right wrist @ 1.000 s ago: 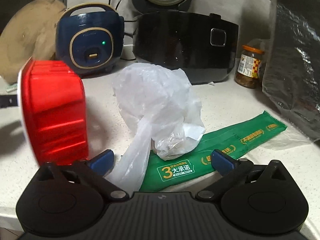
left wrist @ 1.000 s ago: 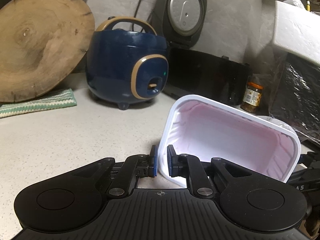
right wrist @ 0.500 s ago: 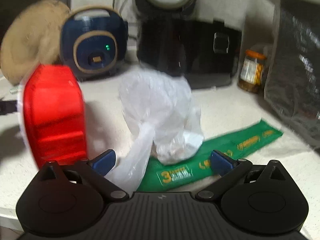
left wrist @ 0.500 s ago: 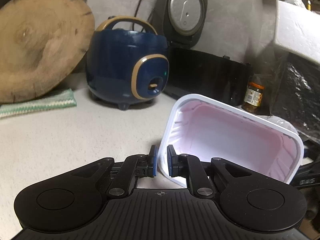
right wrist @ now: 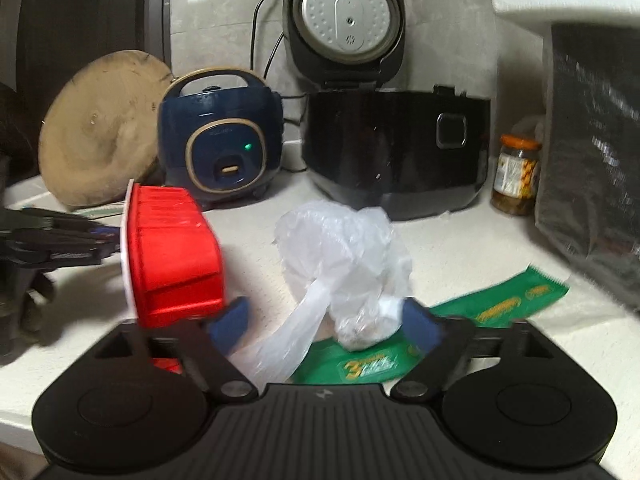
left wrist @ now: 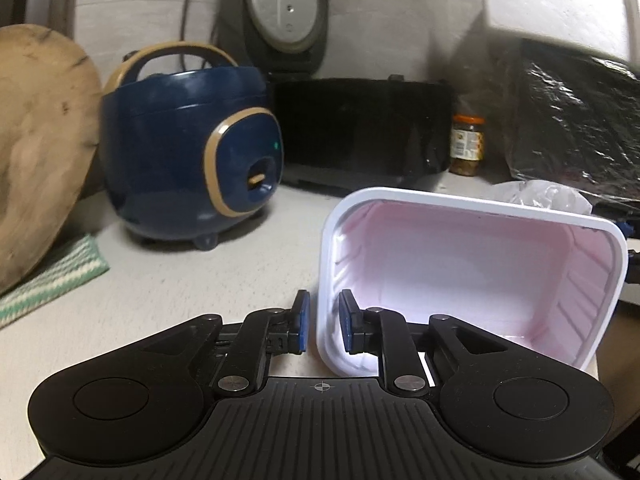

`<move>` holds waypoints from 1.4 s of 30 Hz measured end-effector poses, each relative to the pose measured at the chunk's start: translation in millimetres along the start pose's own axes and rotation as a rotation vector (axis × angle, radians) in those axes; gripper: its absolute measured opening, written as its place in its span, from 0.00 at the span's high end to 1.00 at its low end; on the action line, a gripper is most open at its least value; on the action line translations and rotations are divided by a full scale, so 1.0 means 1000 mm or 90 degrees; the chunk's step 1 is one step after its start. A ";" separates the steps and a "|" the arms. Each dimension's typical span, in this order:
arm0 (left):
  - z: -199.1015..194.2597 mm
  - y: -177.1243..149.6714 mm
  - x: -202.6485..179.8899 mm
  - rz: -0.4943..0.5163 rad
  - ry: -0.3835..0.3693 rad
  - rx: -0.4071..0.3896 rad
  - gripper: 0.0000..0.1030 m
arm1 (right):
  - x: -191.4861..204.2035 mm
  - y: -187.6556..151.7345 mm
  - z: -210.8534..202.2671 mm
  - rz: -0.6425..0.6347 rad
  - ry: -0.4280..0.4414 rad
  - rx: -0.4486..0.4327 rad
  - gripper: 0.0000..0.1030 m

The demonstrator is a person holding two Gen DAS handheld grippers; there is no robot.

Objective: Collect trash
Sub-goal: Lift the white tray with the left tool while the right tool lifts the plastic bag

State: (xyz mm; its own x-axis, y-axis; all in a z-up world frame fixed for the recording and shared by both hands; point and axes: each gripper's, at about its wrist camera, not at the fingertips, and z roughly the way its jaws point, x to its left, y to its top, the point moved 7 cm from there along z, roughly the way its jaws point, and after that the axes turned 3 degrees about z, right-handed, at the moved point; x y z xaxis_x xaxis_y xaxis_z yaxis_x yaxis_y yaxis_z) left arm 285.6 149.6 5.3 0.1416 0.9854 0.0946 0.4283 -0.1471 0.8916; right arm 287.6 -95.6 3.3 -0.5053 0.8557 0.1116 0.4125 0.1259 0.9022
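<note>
While the red tub is being held on its side just above the table, the left tool has just been opening; its pads are now straddling the tub's rim, apparently clear of it. The right tool has just been closing around the crumpled plastic bag, not yet pinching. Next, the bag is probably being grasped and carried into the tub.
</note>
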 end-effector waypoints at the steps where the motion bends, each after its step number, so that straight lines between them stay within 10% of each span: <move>1: 0.001 0.000 0.000 0.001 -0.016 -0.002 0.81 | 0.000 -0.002 -0.002 0.007 0.011 0.004 0.39; 13: -0.056 -0.022 -0.043 0.053 -0.096 -0.004 0.74 | -0.005 -0.012 -0.005 -0.002 -0.044 0.005 0.40; 23: -0.017 -0.015 -0.039 0.011 -0.102 0.008 0.81 | -0.011 -0.007 -0.016 0.017 -0.070 -0.020 0.40; 27: -0.031 -0.017 -0.035 0.026 -0.025 0.034 0.87 | -0.010 0.004 -0.020 0.001 -0.086 -0.055 0.24; 39: -0.075 -0.036 0.010 -0.023 0.078 0.040 0.88 | 0.000 0.018 0.060 0.015 -0.102 -0.007 0.21; 42: -0.073 -0.037 0.016 -0.053 0.083 0.048 0.88 | 0.002 0.014 0.073 0.011 -0.096 0.020 0.45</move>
State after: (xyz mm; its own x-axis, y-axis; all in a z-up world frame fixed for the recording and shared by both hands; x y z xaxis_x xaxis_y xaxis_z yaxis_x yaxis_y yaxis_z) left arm 206.6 177.0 6.0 -0.0124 0.9965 0.0824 0.5008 -0.0651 0.8631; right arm 347.3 -55.4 -14.0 -0.3794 0.9233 0.0605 0.4446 0.1246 0.8870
